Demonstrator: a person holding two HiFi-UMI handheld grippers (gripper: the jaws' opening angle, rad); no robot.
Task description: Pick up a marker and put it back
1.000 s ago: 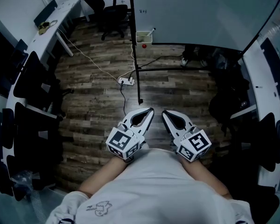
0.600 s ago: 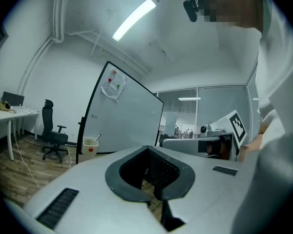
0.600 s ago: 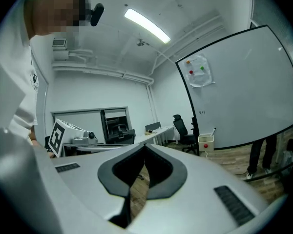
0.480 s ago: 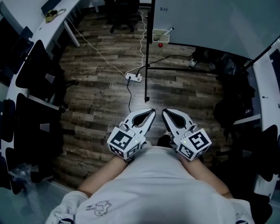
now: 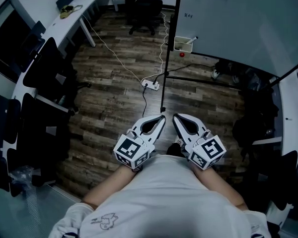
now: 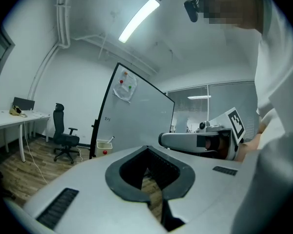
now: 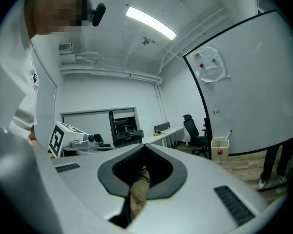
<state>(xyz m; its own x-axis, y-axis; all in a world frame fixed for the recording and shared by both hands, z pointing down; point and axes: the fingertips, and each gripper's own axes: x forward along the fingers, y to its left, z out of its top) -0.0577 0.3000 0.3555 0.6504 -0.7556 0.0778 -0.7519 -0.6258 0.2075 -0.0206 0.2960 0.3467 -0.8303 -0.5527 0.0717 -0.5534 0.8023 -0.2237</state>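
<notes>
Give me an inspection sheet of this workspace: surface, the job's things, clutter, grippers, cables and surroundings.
Surface: wooden floor; no worktable seen near the grippers.
Job's things: marker stands in a small box at the lower edge of the whiteboard, well away from both grippers.
Clutter: red round thing by the box; small yellowish item on the desk.
Grippers: left gripper and right gripper side by side close to the body, jaws together, nothing between them.
Cables: power strip on the floor; white cable runs from it toward the desk.
Surroundings: office chair beyond the whiteboard; dark chairs along the left.
</notes>
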